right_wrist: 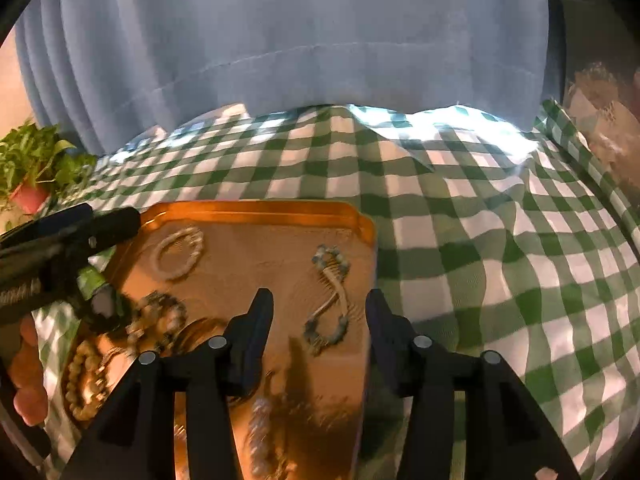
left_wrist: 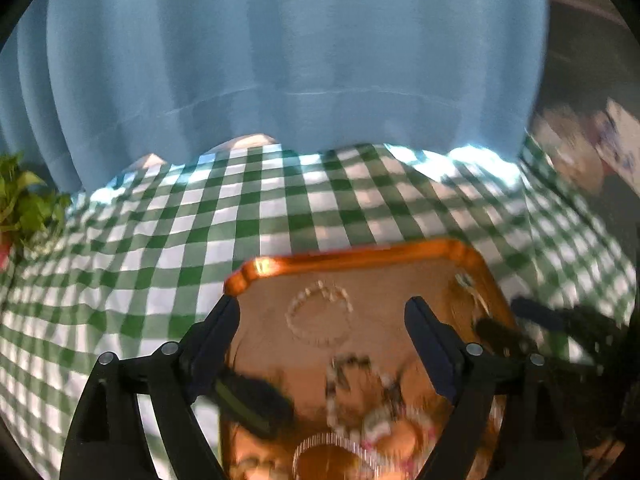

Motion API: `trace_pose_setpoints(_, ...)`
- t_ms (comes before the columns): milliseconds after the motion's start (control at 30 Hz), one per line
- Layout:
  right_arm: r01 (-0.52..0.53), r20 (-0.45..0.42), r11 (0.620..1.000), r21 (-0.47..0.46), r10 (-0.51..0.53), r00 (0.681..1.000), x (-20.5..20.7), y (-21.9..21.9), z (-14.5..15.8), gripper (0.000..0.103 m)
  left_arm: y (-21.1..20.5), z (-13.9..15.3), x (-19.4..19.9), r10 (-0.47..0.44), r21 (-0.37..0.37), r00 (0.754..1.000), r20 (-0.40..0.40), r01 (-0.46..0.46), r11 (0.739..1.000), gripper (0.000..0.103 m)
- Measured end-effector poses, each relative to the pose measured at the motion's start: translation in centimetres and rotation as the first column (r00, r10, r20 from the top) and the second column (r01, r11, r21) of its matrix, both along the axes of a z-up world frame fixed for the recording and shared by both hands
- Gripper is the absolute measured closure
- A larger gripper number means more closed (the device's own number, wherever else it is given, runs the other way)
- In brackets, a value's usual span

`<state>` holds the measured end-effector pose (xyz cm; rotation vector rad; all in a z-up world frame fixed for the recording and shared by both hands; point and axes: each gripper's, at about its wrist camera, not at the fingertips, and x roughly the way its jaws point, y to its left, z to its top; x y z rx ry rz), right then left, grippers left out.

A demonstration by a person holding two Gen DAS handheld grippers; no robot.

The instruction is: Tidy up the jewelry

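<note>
Blue curtain (left_wrist: 296, 48) at the back, green-and-white checked cloth (right_wrist: 480, 240) over the surface, and a copper tray (right_wrist: 256, 209) sits on it. Left claw (left_wrist: 322, 312) hangs over the tray with jaws spread wide, nothing between them, a white bead bracelet (left_wrist: 318, 316) lying flat on the tray below. Right claw (right_wrist: 320, 300) is partly open over the tray's right edge, empty, with a twisted blue-bead necklace (right_wrist: 330, 296) resting on the tray just ahead. More beaded pieces are heaped at the tray's near end, blurred. Potted plant (right_wrist: 36, 164) at far left.
</note>
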<state>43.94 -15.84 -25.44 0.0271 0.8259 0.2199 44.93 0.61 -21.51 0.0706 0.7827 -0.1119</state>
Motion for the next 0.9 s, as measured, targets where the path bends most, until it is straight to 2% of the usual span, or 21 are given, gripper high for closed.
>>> trace_pose_setpoints(100, 0.011, 0.002, 1.0, 0.029, -0.011, 1.0, -1.7, 0.1, 0.4, 0.056, -0.3, 0.7, -2.9, -0.016, 0.022, 1.0, -0.007, 0.016, 1.0, 0.018)
trace_pose_setpoints(300, 0.039, 0.003, 0.999, -0.029, -0.039, 0.999, -6.1, 1.4, 1.4, 0.054, 0.8, 3.0, -9.3, -0.018, -0.043, 0.999, -0.028, 0.016, 0.999, 0.018)
trace_pose_setpoints(433, 0.029, -0.007, 0.999, -0.03, -0.03, 1.0, -10.2, 1.7, 2.5, 0.054, 1.6, 4.8, -13.5, -0.01, -0.085, 1.0, -0.017, 0.009, 0.996, 0.018)
trace_pose_setpoints(600, 0.0, 0.028, 0.997, -0.079, 0.002, 1.0, -15.9, 2.6, 6.2, 0.05, 2.5, 8.5, -19.1, 0.005, -0.135, 1.0, 0.023, -0.002, 0.991, 0.018)
trace_pose_setpoints(700, -0.017, 0.065, 0.999, -0.048, 0.02, 0.998, -19.8, 2.9, 9.3, 0.047, 2.7, 11.5, -23.2, 0.006, -0.169, 0.999, 0.048, 0.002, 0.986, 0.018)
trace_pose_setpoints(800, -0.022, 0.098, 0.999, -0.03, 0.025, 0.995, -23.2, 3.3, 11.8, 0.036, 2.8, 14.4, -27.1, 0.004, -0.155, 0.995, 0.104, 0.012, 0.988, 0.018)
trace_pose_setpoints(900, -0.023, 0.144, 0.999, -0.037, 0.028, 0.989, -26.9, 3.7, 14.2, 0.035, 2.6, 17.4, -31.5, 0.015, -0.135, 0.985, 0.169, 0.009, 0.991, 0.017)
